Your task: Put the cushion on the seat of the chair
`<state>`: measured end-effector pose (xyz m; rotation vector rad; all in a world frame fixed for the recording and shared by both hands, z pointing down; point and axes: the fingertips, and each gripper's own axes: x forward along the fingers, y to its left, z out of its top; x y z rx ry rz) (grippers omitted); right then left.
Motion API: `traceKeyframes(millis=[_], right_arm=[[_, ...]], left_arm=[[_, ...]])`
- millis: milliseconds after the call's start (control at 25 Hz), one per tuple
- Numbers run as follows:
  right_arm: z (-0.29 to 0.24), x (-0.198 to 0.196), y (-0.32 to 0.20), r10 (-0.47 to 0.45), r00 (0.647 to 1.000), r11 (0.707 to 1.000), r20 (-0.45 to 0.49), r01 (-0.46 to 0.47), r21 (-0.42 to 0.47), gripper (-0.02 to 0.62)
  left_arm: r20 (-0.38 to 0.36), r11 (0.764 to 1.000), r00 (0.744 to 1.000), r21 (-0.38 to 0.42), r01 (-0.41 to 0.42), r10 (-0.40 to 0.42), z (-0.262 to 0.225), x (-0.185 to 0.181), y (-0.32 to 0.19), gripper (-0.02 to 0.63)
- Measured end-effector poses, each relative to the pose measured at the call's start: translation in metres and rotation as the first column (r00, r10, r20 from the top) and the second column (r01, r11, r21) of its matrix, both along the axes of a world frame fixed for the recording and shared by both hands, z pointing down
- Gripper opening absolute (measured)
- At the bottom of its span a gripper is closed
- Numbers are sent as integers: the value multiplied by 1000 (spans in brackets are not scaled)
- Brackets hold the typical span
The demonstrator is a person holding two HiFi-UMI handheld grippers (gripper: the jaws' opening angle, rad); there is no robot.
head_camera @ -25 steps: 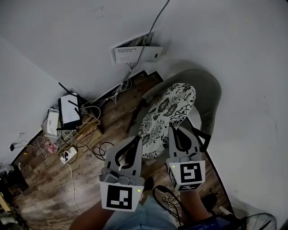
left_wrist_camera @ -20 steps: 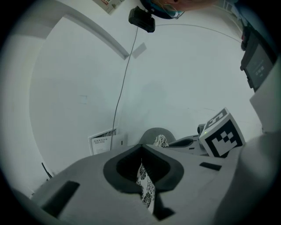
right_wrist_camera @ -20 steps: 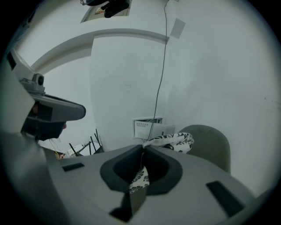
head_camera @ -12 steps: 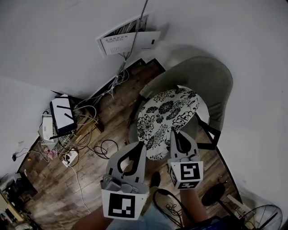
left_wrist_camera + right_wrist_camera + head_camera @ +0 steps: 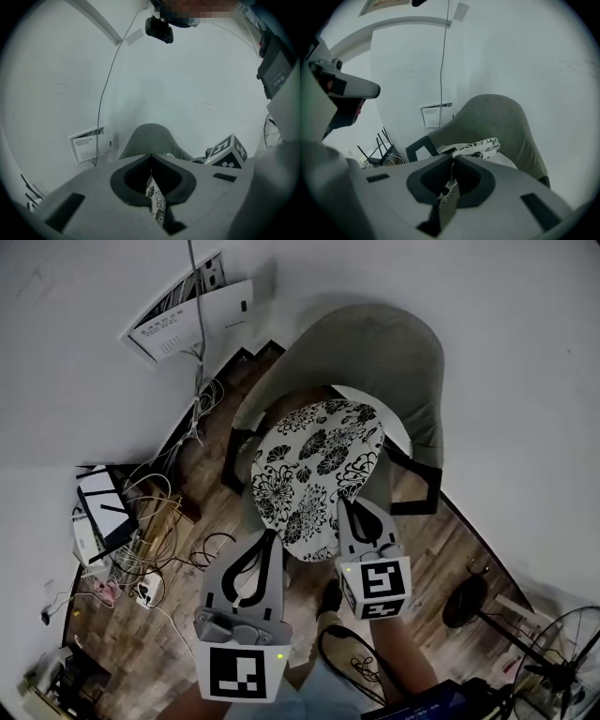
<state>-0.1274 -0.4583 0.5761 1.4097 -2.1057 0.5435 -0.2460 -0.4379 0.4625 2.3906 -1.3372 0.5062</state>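
A round cushion (image 5: 314, 470) with a black-and-white flower print lies flat over the seat of the grey chair (image 5: 375, 352), its near edge past the seat's front. My left gripper (image 5: 272, 536) is shut on the cushion's near-left edge; a fold of the printed cloth (image 5: 155, 199) shows between its jaws. My right gripper (image 5: 345, 508) pinches the near-right edge, and its jaws are starting to open with cloth (image 5: 449, 188) still between them. In the right gripper view the cushion (image 5: 476, 146) rests in front of the chair's curved back (image 5: 497, 122).
A white wall box (image 5: 192, 315) with cables hangs left of the chair. Routers (image 5: 103, 512) and tangled cords (image 5: 178, 521) litter the wooden floor at left. A fan (image 5: 562, 652) and a dark round base (image 5: 464, 606) stand at right. Walls close in behind the chair.
Both grippers have sunk with the cushion. It went from tilted above the chair to lying flat over the seat.
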Motion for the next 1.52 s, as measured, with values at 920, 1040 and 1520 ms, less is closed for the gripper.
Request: traceKeyframes(millis=[920,1040,1520], right_arm=[[132,145,77,326,944,930,-42,-329,-162,41],[146,159,85,357,932,916,-53,-361,-175,44],[178,194,105,449,888,865,-97,-459,-203,147]], left_arm=[[27,965,968,-93,-247,250,60,100,41,9],[38,957,962,-113,-266,272,69,106,46,9],[39,943,949,-129,-305,313,83,122,50,9]])
